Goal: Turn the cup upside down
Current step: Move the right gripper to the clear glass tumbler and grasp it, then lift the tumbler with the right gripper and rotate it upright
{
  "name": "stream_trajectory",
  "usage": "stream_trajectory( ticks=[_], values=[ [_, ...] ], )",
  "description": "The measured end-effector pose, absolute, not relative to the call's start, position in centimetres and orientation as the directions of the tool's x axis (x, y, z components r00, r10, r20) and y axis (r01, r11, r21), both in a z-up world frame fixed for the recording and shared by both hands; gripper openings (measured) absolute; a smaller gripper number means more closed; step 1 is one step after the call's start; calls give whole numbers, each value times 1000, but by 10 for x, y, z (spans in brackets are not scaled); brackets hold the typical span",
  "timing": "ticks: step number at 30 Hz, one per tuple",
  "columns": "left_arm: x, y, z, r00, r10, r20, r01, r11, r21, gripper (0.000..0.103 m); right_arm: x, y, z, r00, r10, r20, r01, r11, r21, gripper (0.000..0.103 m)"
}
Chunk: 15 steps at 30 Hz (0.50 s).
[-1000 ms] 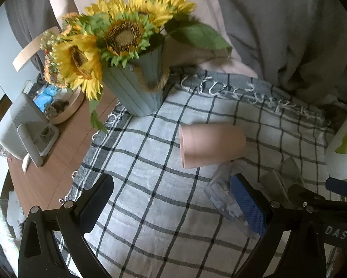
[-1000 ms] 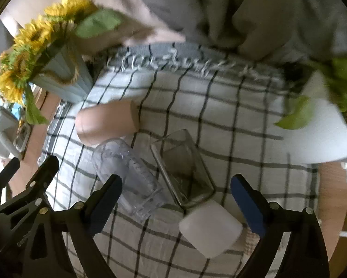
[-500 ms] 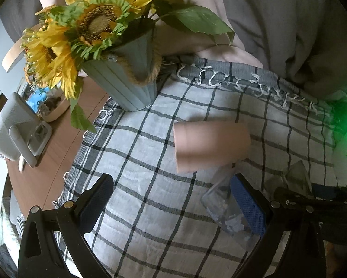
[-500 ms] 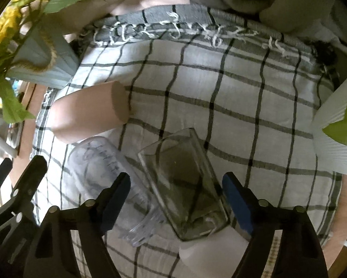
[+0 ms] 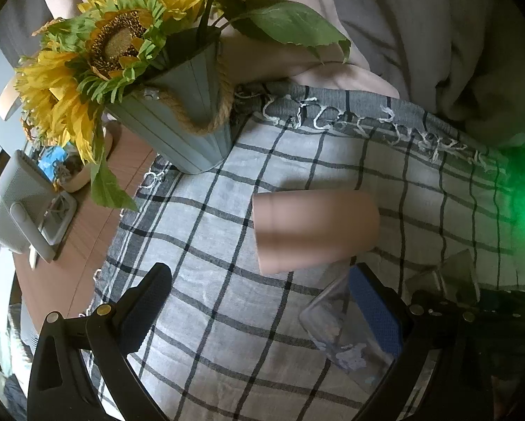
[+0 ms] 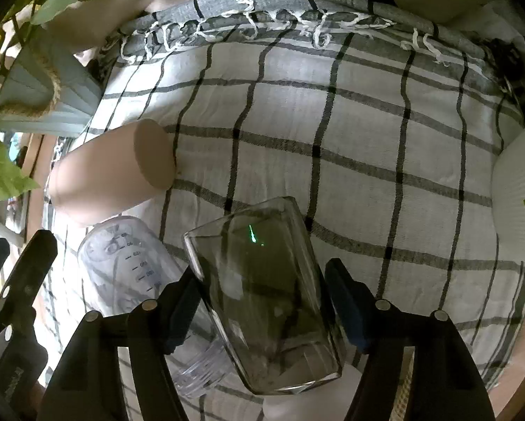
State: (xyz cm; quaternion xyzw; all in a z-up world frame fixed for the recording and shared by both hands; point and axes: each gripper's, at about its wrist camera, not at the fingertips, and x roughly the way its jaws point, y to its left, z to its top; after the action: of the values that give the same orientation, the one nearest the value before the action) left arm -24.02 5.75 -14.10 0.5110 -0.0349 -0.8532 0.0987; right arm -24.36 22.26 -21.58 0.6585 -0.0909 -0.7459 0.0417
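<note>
A square clear glass cup (image 6: 262, 294) lies on its side on the checked cloth (image 6: 350, 122). My right gripper (image 6: 267, 308) is open, its blue-padded fingers on either side of the glass, close to its walls. A pink cup (image 5: 315, 231) lies on its side; it also shows in the right wrist view (image 6: 111, 179). A clear plastic measuring cup (image 6: 136, 287) lies beside the glass, also seen in the left wrist view (image 5: 343, 329). My left gripper (image 5: 262, 305) is open and empty, just short of the pink cup.
A teal bucket of sunflowers (image 5: 185, 119) stands at the cloth's far left corner. A white ribbed pot (image 6: 518, 189) stands at the right. A white device (image 5: 20, 207) sits on the wooden table (image 5: 83, 245) to the left. Bedding lies behind the cloth.
My right gripper has moved forward and down over the glass cup, and its fingers have narrowed around it. My left gripper has moved closer to the pink cup.
</note>
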Motion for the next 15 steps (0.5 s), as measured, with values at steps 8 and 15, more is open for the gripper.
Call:
stream_trajectory(
  ticks=[8,15],
  values=[
    [-227,52,-127,-492,-195,-849,124,-980,154,103,-232,222,-188,-209,-125,-970,-66,-988,142,65],
    [-206,46,-101,-549,-159,-821,111,-987,117,103,-214,215,-147,-318,-68,-946,-69,-993,95,62]
  ],
)
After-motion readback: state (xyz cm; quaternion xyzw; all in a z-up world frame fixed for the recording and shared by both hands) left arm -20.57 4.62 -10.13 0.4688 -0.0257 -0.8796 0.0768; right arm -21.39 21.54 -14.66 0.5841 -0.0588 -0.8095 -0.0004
